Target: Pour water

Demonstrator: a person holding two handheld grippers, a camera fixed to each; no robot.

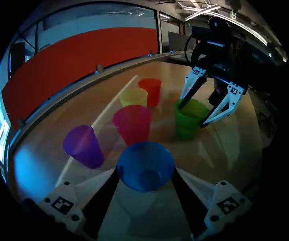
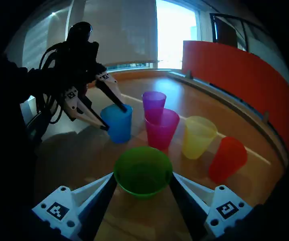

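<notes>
A blue cup (image 1: 145, 160) stands on the wooden table between the fingers of my left gripper (image 1: 145, 172), which presses on both its sides. The right gripper view shows the same blue cup (image 2: 118, 124) held by the left gripper (image 2: 114, 119). My right gripper (image 2: 143, 176) is shut on a green cup (image 2: 143, 168) in the same way. From the left gripper view, that green cup (image 1: 189, 118) rests on the table inside the right gripper (image 1: 192, 115). Both cups are upright, and I see no water in either.
Between the two held cups stand a purple cup (image 1: 83, 145), a pink cup (image 1: 133, 123), a yellow cup (image 1: 133, 97) and a red cup (image 1: 150, 90). The table's far edge (image 1: 84, 82) runs beside a red wall panel. A person's dark sleeve (image 2: 20, 86) sits behind the left gripper.
</notes>
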